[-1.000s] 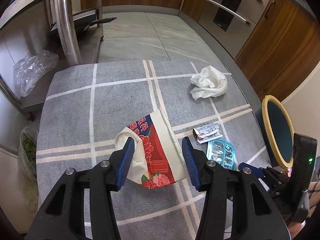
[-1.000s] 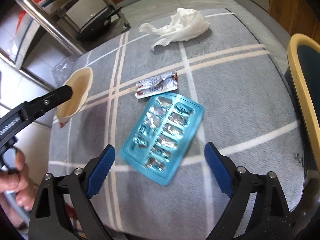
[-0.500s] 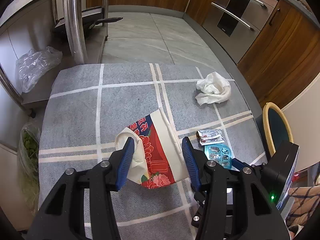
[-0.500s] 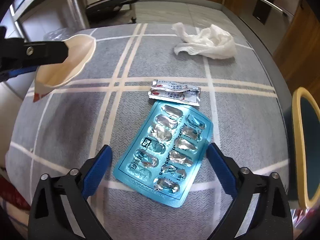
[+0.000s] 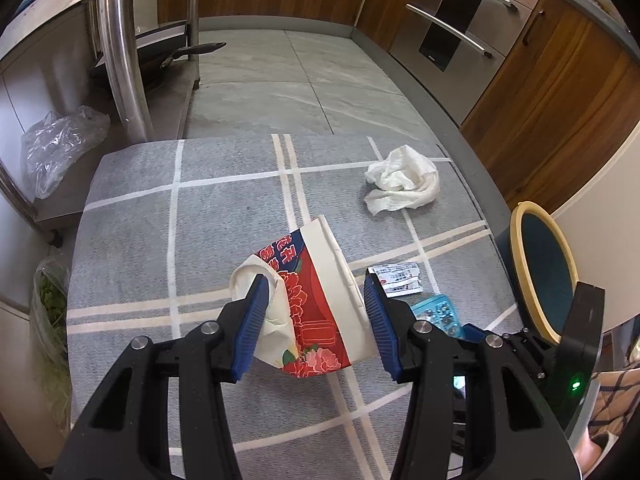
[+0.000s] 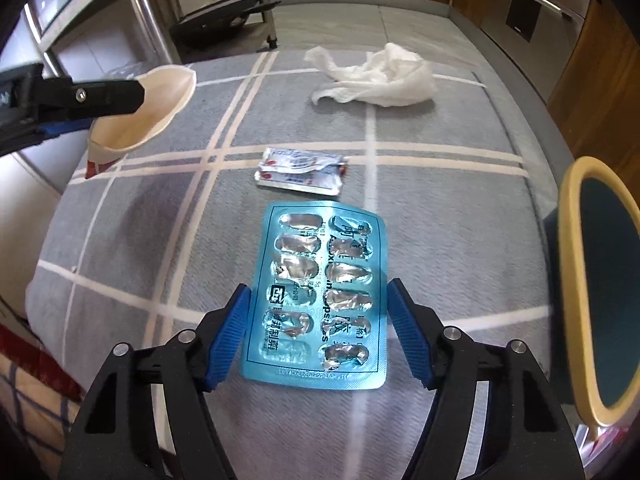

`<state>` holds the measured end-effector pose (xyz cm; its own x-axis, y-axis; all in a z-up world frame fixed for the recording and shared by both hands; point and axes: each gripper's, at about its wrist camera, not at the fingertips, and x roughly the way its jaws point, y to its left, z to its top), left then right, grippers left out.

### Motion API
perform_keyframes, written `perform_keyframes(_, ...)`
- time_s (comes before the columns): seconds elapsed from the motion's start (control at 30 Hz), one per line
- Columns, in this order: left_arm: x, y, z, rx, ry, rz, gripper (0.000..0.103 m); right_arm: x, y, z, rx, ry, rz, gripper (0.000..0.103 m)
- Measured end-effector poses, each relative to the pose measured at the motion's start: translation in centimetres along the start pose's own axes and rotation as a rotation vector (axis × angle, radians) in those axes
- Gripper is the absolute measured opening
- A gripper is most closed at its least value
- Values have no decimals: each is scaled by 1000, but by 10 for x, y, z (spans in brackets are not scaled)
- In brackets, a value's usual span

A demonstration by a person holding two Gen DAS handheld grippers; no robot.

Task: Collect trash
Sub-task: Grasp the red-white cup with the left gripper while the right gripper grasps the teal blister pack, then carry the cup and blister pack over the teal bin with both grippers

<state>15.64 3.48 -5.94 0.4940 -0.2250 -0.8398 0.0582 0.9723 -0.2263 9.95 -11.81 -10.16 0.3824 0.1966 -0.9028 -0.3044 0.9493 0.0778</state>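
Right wrist view: our right gripper (image 6: 318, 334) is closing, blue pill sheet (image 6: 320, 300) between its pads, left pad touching, right pad just off | left gripper (image 5: 314, 326) clamps a red-and-white paper bag (image 5: 308, 308) above the grey checked mat (image 5: 160, 240) | torn wrapper (image 6: 300, 170) just beyond the sheet | white tissue (image 6: 380, 76) far right.

The right tongs (image 6: 320, 332) are closing around the blister pack (image 6: 320, 300) (earlier spread wide).
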Motion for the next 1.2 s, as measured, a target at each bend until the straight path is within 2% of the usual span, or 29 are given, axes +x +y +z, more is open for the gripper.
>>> perform_keyframes(0.2,-2,-7,2,3,-5,-17,49,-24,-21,2,51,-59,60,70)
perform_keyframes(0.47,-6,-31,9,36,-21,-46,49,-53,-47,-1,108,-117,89,70)
perform_keyframes(0.77,-10,-63,19,70,-35,-82,49,-78,-69,-5,149,-167,68,70)
perform_keyframes(1.0,-10,-93,25,93,-34,-113,49,-98,-106,-11,215,-211,38,70)
perform_keyframes(1.2,-8,-134,29,133,-32,-157,49,-115,-137,-24,255,-240,-4,70)
